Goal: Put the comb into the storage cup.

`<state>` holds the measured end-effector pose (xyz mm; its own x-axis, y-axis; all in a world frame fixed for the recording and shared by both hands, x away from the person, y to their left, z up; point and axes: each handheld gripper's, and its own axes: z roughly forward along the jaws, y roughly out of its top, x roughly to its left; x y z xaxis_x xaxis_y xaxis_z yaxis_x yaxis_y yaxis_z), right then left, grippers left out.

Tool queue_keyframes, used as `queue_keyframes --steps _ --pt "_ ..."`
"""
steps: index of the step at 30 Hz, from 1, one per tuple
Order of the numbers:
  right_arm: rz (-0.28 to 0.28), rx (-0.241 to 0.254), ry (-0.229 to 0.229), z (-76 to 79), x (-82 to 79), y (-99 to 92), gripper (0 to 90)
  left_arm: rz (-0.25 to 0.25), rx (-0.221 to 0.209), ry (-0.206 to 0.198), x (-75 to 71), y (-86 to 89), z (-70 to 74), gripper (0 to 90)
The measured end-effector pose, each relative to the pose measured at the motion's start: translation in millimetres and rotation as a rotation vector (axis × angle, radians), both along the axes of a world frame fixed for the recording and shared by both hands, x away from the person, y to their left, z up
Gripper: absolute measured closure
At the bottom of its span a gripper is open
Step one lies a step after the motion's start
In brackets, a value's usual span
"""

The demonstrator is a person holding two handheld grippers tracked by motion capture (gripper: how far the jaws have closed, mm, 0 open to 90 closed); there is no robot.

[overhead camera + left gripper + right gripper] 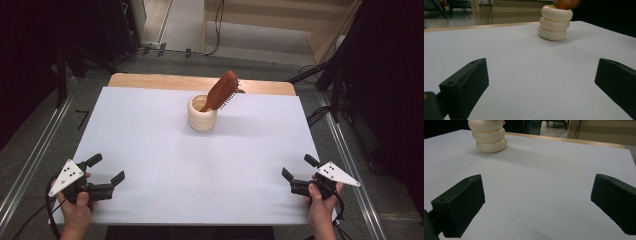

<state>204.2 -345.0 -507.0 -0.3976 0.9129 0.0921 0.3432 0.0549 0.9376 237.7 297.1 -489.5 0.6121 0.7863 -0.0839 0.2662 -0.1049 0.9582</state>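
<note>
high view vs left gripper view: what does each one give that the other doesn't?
High view alone: both hands with both grippers, left gripper and right gripper, each open and empty at the near corners, plus nearly all of the reddish-brown wooden hairbrush leaning out of the holder, and the floor around the table.

Left gripper view alone: a low side-on look at the cream ribbed holder as three stacked rings, framed by its own parted jaws.

Both: the holder, the brush in it, and the white table top.

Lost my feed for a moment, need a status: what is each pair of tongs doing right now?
Left tongs: open, holding nothing, near the table's front left corner.
Right tongs: open, holding nothing, near the front right corner.
</note>
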Motion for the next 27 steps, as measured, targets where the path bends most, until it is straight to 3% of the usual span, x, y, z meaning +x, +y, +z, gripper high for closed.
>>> queue_keyframes --steps 12,18,27 --pt "-0.016 -0.016 0.011 -4.0 -11.1 -13.7 0.0 -0.005 -0.002 0.000 0.0 0.1 0.0 0.0" --pt "-0.035 0.003 0.008 -4.1 -16.1 -24.3 0.0 0.000 -0.007 0.000 -0.2 0.8 0.1 0.0" --pt "-0.049 -0.023 0.007 -7.3 -26.4 -36.2 0.0 -0.003 -0.013 -0.001 0.2 2.1 0.2 0.0"
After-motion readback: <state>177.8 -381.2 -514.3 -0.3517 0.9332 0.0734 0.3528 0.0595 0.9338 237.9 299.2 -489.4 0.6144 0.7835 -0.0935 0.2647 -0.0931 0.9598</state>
